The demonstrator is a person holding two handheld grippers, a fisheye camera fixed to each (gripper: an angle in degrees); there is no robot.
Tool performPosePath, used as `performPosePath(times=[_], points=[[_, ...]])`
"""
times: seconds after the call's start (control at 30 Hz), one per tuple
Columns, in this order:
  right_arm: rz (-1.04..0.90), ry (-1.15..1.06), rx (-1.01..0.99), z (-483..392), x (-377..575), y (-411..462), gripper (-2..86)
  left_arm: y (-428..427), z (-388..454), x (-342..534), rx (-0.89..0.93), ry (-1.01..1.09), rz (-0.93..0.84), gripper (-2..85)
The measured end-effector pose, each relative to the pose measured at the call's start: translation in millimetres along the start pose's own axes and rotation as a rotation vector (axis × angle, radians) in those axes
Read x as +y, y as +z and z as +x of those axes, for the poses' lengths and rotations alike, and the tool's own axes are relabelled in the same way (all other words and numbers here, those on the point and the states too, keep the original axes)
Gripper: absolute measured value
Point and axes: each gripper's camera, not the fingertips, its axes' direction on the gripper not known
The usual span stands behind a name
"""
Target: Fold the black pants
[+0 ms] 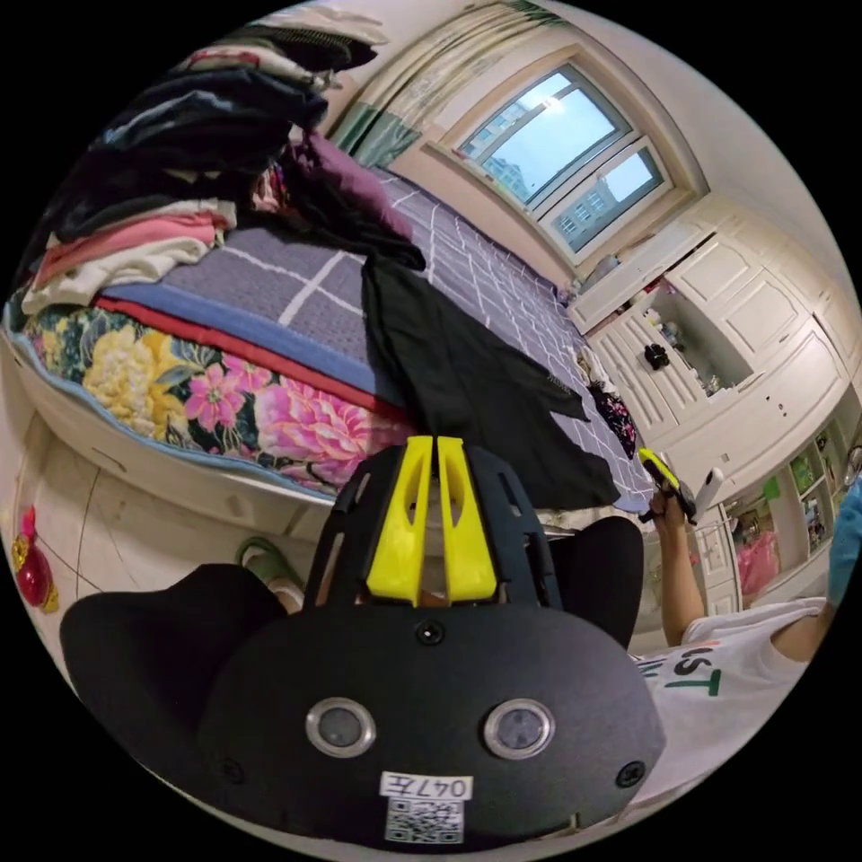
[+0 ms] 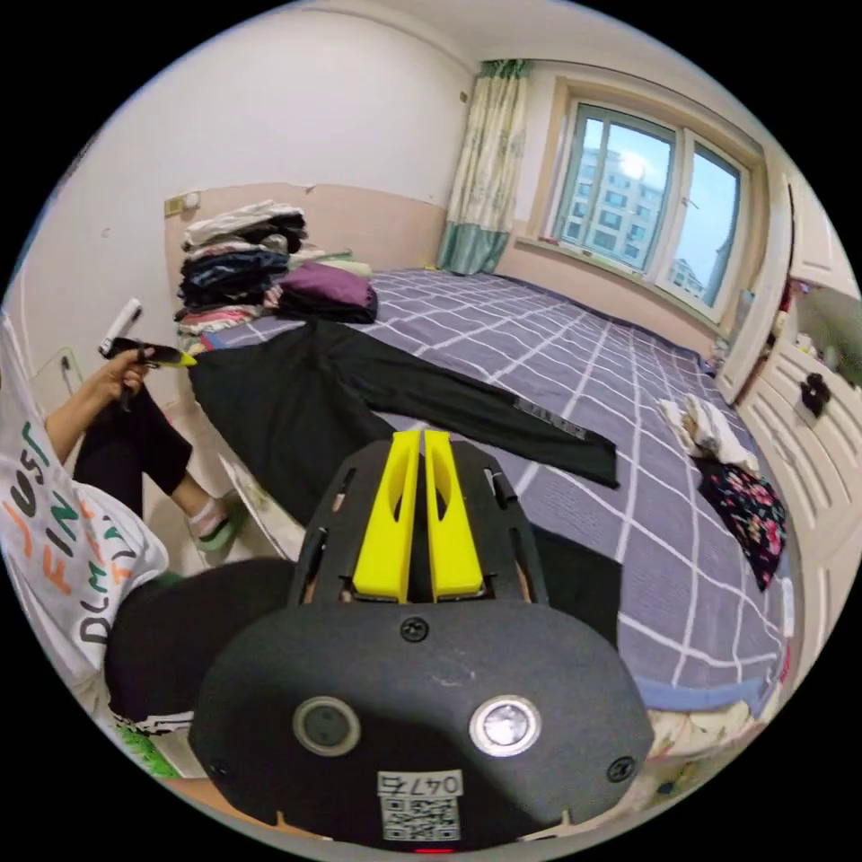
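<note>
Both tools, left tool (image 1: 429,521) and right tool (image 2: 414,516), jaws closed, gripping nothing, held back by me. Black pants (image 2: 377,395) spread flat on bed (image 2: 646,575), near edge, ready for first fold.

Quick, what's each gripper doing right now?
Left gripper: shut, holding nothing.
Right gripper: shut, holding nothing; black pants lie flat on the bed.

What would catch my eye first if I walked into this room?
Probably the black pants spread flat across the purple checked bed, legs stretched toward its middle. Next, the tall stack of folded clothes against the wall, and the yellow-jawed right gripper, jaws closed, in the foreground.
</note>
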Motion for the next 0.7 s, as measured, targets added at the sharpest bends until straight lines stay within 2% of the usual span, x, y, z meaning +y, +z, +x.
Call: performPosePath(times=[0.07, 0.23, 0.4, 0.57, 0.7], points=[[-0.091, 0.037, 0.173, 15, 26, -10, 0.1, -16, 6, -2, -0.014, 0.023, 0.035, -0.2], [-0.258, 0.213, 0.379, 48, 90, -26, 0.6, -46, 26, -7, -0.156, 0.084, 0.052, -0.4], [-0.304, 0.339, 0.365, 60, 131, -28, 2.0, -47, 39, -4, -0.263, 0.075, -0.017, -0.4], [-0.38, 0.215, 0.384, 57, 124, -1, 3.8, -37, 59, -5, -0.332, 0.11, -0.075, -0.4], [-0.452, 0.125, 0.381, 63, 116, 22, 4.3, -42, 71, -8, -0.317, 0.114, -0.059, -0.4]])
